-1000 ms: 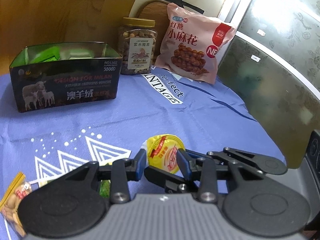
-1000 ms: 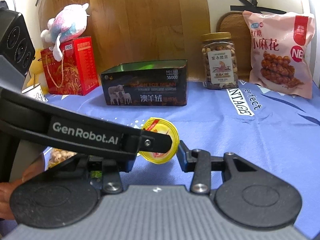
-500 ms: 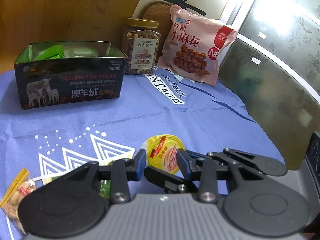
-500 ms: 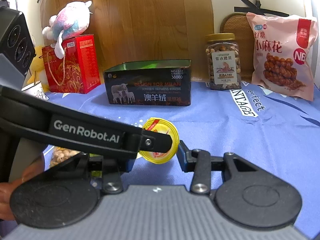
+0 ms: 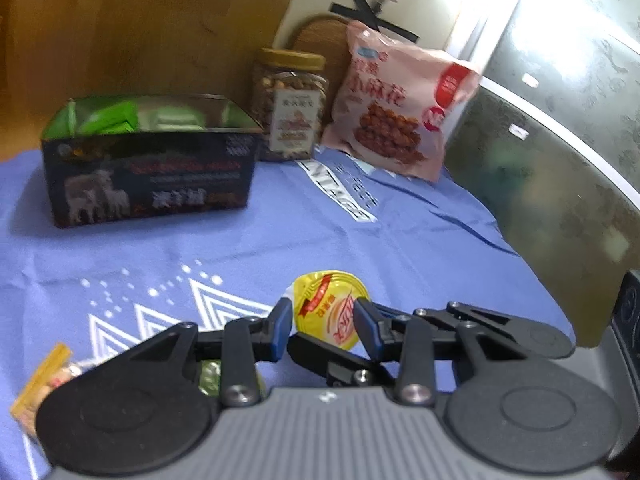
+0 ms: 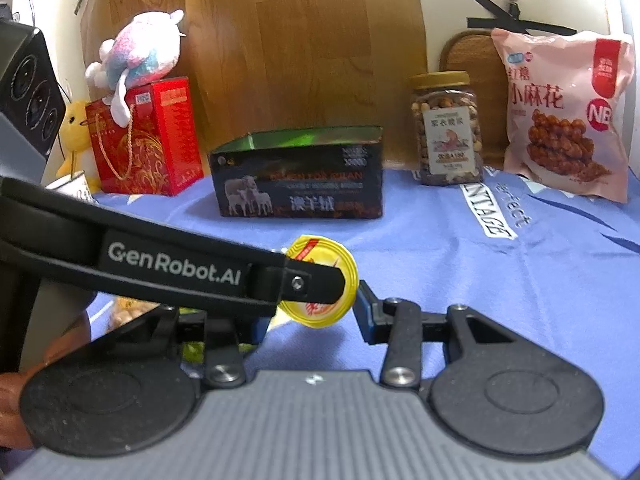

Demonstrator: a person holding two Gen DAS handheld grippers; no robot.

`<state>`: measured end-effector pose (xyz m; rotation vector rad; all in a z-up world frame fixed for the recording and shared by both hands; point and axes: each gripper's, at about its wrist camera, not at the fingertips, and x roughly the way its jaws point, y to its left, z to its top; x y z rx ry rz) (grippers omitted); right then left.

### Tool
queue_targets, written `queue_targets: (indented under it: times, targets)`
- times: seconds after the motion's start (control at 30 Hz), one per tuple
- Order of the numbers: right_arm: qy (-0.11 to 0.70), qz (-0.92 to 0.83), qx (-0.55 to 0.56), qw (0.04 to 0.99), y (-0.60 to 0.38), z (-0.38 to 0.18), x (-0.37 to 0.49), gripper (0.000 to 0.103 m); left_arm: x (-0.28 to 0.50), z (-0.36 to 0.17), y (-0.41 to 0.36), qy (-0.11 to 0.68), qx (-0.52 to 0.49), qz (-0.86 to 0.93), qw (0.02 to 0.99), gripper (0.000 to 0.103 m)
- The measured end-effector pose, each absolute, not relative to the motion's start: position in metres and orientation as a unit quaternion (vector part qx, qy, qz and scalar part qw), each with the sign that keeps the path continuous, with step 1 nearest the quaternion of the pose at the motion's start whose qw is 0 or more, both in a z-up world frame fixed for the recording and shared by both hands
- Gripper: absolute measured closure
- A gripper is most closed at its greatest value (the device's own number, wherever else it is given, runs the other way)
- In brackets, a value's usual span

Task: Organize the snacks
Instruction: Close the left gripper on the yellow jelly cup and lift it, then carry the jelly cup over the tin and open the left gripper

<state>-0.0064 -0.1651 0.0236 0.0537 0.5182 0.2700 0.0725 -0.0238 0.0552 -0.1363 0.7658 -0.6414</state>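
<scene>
L claw (image 5: pixel 323 326) grips a small yellow-lidded cup (image 5: pixel 330 310) btw its blue pads, cup tilted w/ lid facing the camera, lifted off the blue cloth (image 5: pixel 280 248). Going left to right rel. to that claw: a peanut packet (image 5: pixel 38 388) lies low at its far left on the cloth; a dark tin (image 5: pixel 152 172) sits ahead-left, well apart, open-topped w/ green packets (image 5: pixel 108 118) inside; a nut jar (image 5: pixel 290 120) stands ahead, just right of the tin; a pink snack bag (image 5: pixel 400 120) leans farther ahead-right.

R claw (image 6: pixel 316 312) sits just below/behind the cup (image 6: pixel 320 280), jaws parted; its right pad stands clear of the cup. Left pad is hidden behind the L claw's arm (image 6: pixel 160 264), so contact there can't be told. Ahead-left of it a red gift bag (image 6: pixel 144 140) w/ a plush toy (image 6: pixel 136 60) on top; tin (image 6: pixel 300 176) straight ahead; jar (image 6: pixel 446 128) and pink bag (image 6: pixel 560 120) ahead-right.
</scene>
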Motion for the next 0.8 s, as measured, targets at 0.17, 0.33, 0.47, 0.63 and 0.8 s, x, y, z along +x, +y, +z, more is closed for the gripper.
queue_targets:
  times: [0.17, 0.33, 0.47, 0.63, 0.8]
  targets:
    - [0.225, 0.160, 0.015, 0.961, -0.156, 0.048, 0.027, 0.058, 0.102, 0.088, -0.007, 0.338, -0.076, -0.285, 0.894, 0.069]
    - [0.184, 0.182, -0.006, 0.966, -0.140, 0.079, 0.088, 0.058, 0.158, 0.123, 0.007, 0.300, -0.083, -0.259, 0.914, 0.068]
    - [0.182, 0.182, -0.015, 0.966, -0.132, 0.083, 0.146, 0.057, 0.216, 0.121, 0.007, 0.302, -0.096, -0.241, 0.917, 0.064]
    - [0.222, 0.190, -0.010, 0.956, -0.132, 0.065, 0.190, 0.054, 0.248, 0.096, 0.008, 0.334, -0.057, -0.187, 0.922, 0.052]
    - [0.214, 0.194, 0.038, 0.957, -0.156, 0.068, 0.154, 0.051, 0.212, 0.106, 0.049, 0.320, -0.080, -0.179, 0.927, 0.052]
